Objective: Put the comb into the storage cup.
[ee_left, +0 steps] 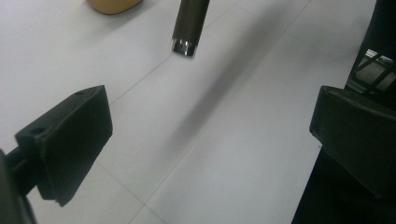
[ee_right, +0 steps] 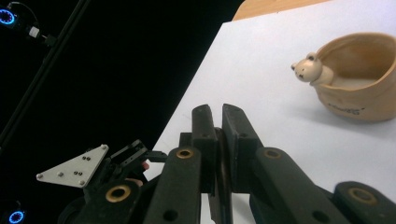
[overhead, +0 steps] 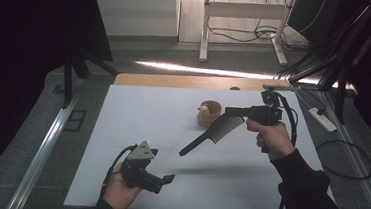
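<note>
Holding comb [overhead: 211, 133] clamped in right gripper [overhead: 233, 111]; we keep handle level, steer into wide-open left gripper [overhead: 166, 178], clear of cup [overhead: 209, 113].

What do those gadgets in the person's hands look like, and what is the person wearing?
Both are black, pistol-shaped devices. The left tool has two blocky black jaws, a grey three-cornered plate with small screws on top and a black cable trailing back. The right tool has black linkage arms with brass-coloured pivot rings and a looping black cable. The person wears dark long sleeves.
</note>
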The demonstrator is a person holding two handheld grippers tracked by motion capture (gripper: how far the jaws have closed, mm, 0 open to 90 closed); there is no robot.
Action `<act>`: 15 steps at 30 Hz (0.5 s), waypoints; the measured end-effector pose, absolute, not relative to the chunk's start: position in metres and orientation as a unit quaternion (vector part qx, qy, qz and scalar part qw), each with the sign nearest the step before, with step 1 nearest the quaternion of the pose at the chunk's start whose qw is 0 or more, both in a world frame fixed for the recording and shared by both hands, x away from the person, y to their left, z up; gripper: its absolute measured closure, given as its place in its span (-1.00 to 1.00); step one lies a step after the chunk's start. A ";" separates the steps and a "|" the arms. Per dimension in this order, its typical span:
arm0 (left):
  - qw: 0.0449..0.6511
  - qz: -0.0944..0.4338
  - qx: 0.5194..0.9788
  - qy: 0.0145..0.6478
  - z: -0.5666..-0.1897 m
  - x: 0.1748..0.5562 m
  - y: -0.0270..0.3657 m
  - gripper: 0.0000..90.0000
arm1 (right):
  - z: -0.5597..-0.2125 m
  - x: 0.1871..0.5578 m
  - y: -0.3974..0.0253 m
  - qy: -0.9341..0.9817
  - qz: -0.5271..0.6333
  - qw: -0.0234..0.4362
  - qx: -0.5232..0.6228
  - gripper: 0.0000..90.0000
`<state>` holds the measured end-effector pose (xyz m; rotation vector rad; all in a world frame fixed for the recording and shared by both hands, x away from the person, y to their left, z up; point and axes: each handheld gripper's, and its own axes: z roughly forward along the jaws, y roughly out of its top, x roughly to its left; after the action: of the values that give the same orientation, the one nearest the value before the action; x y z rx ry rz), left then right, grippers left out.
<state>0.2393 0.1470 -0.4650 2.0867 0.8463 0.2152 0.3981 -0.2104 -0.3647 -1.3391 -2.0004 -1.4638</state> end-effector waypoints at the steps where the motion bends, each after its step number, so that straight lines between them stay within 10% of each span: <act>1: 0.426 0.085 0.834 0.340 -0.465 0.239 0.149 -1.00 | -0.363 0.399 -0.211 -0.700 -0.513 0.160 -0.470 0.88; 15: 0.425 0.083 0.823 0.368 -0.467 0.229 0.168 -1.00 | -0.351 0.407 -0.223 -0.692 -0.525 0.136 -0.476 0.88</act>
<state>0.2286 0.1677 -0.4673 2.0585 0.9209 0.2085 0.4066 -0.2230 -0.3508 -1.3775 -2.0051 -1.5217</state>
